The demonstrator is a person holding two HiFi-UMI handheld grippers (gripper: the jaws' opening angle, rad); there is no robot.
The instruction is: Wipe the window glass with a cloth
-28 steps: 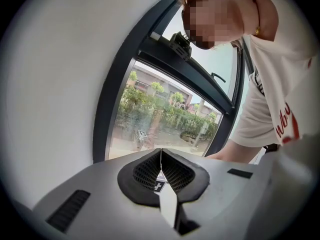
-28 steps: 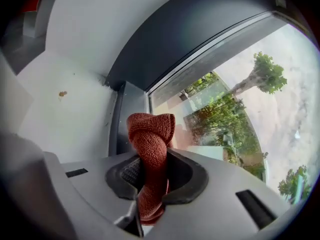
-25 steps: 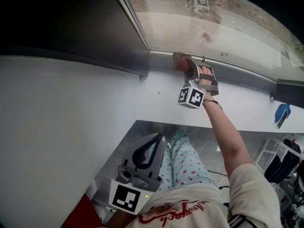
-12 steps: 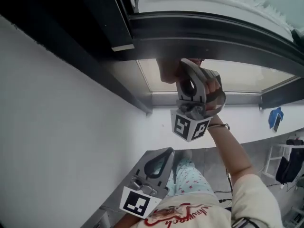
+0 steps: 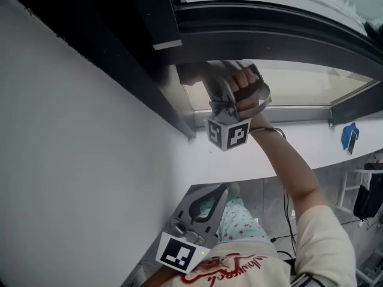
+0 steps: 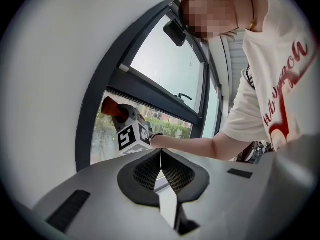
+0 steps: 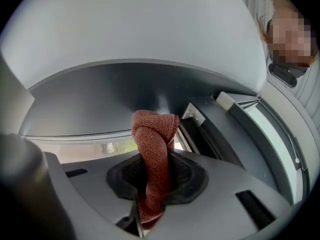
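Observation:
A rust-red cloth point(image 7: 152, 154) is clamped in my right gripper point(image 7: 153, 171), its folded end sticking out past the jaws. In the head view that gripper point(image 5: 206, 79) is raised in a person's hand, pressing the cloth point(image 5: 192, 73) against the window glass point(image 5: 299, 85) at the pane's upper left corner, beside the dark frame point(image 5: 173, 40). My left gripper point(image 5: 206, 201) hangs low near the body, jaws together and empty. From the left gripper view point(image 6: 161, 156) the cloth point(image 6: 109, 105) shows at the glass point(image 6: 102, 139).
A white wall point(image 5: 78, 160) lies left of the window, and a white sill point(image 5: 311, 145) runs below the glass. A blue object point(image 5: 350, 136) sits at the sill's right end. A dark crossbar point(image 5: 269, 37) divides the lower pane from the upper one.
My right gripper has swept the cloth up from the bottom of the glass, then leftward into the pane's upper left corner. The left gripper has stayed low.

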